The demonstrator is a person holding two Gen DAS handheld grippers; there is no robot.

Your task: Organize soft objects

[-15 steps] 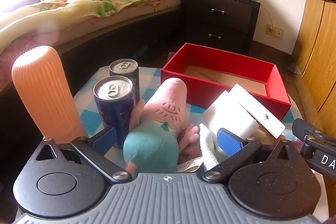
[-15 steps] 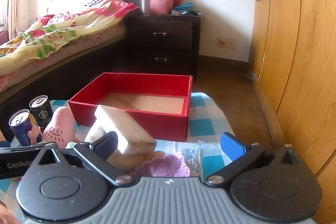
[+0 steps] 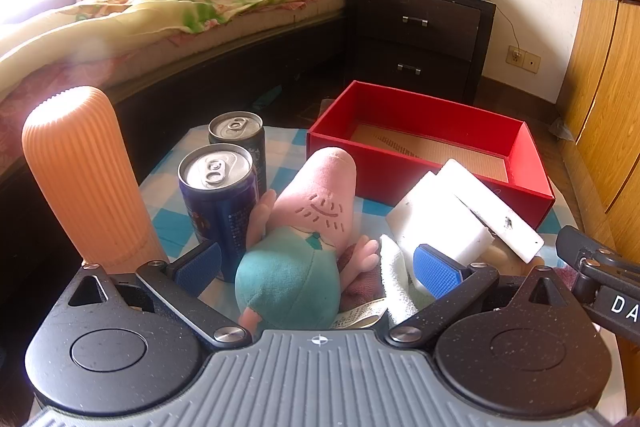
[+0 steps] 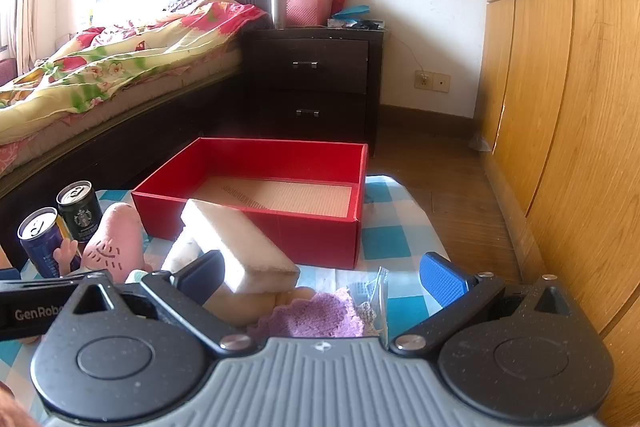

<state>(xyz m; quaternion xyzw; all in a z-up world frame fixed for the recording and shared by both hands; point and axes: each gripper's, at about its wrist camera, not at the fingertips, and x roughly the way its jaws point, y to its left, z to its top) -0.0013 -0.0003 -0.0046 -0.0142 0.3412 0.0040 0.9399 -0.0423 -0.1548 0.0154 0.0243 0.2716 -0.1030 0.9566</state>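
My left gripper point(image 3: 316, 267) is spread wide around a fuzzy pink-and-teal plush point(image 3: 304, 239), pads not pressing it. My right gripper point(image 4: 320, 277) gapes over a nubbly purple cloth point(image 4: 316, 315). 2 blocky white sponges point(image 4: 236, 247) lean before the red cardboard box point(image 4: 280, 235); 2 metal cans point(image 3: 224, 187) stand left.

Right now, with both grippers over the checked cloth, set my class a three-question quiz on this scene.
1. True or false: the red cardboard box already holds a toy.
2. How many drink cans stand beside the pink-and-teal plush toy?
3. The left gripper has its fingers: A) shut on the toy, B) open around it.

Key: 1 false, it looks empty. 2 two. 3 B.
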